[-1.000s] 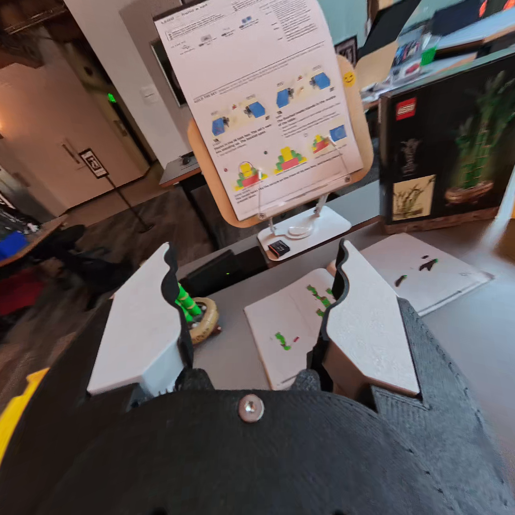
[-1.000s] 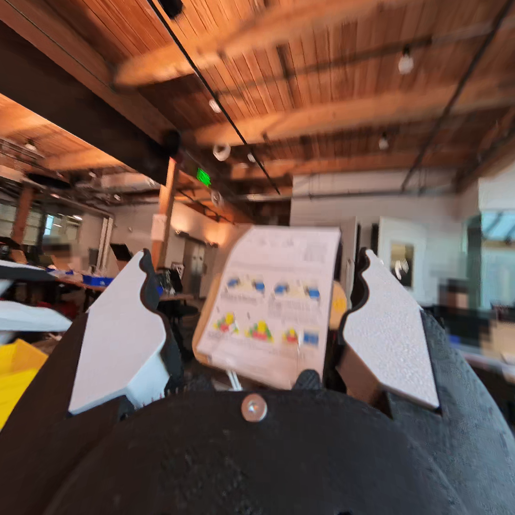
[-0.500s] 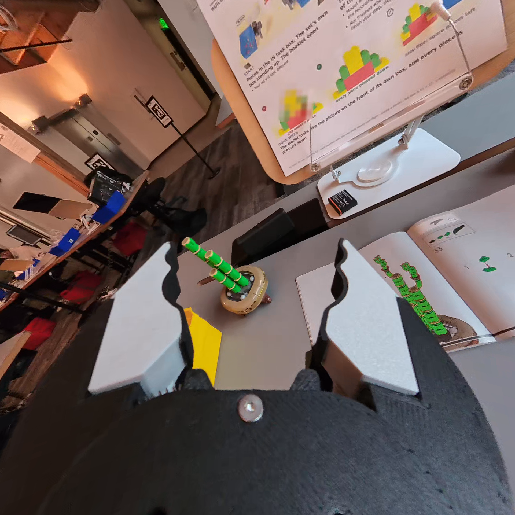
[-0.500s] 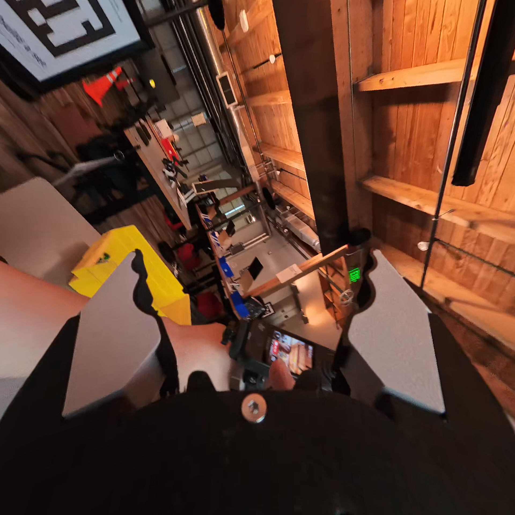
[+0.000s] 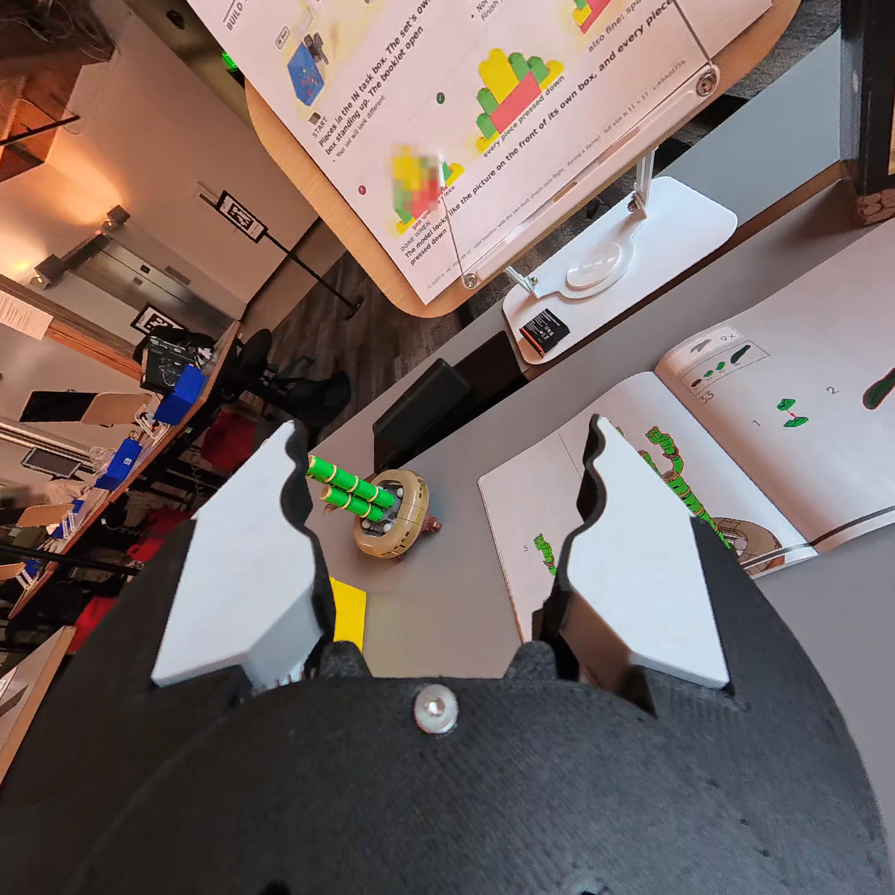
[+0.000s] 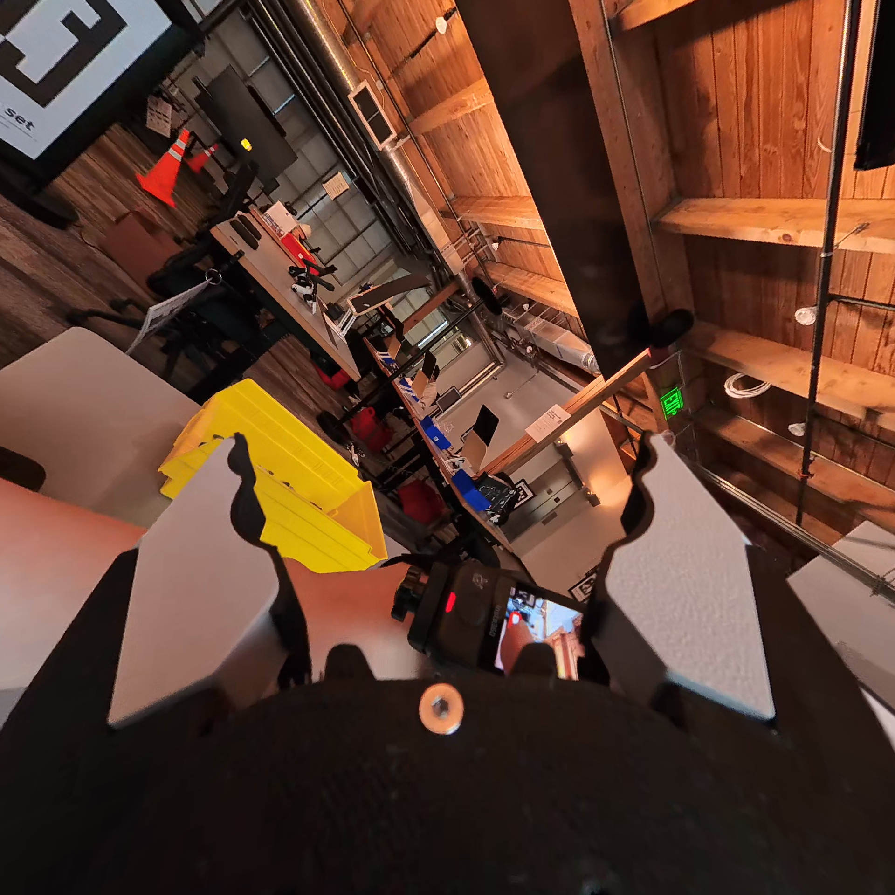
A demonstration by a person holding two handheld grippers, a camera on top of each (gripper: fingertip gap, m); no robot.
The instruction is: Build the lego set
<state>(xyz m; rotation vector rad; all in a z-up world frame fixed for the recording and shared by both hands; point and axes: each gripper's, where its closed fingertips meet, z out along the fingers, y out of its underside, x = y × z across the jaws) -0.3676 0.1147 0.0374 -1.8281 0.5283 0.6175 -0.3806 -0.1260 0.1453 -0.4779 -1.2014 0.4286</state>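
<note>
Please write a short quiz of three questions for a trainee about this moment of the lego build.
1. True or false: the left gripper is shut on the bamboo model.
2. The open booklet lies on which side of the model in the left wrist view: A left, B right?
3. What colour is the bin in the right wrist view?

Key: 1 false, it is open and empty. 2 B. 3 yellow.

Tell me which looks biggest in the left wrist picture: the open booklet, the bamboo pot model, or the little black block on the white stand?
1. open booklet, by far the widest
2. bamboo pot model
3. little black block

The block sits farther away, which shrinks it somewhat.
</note>
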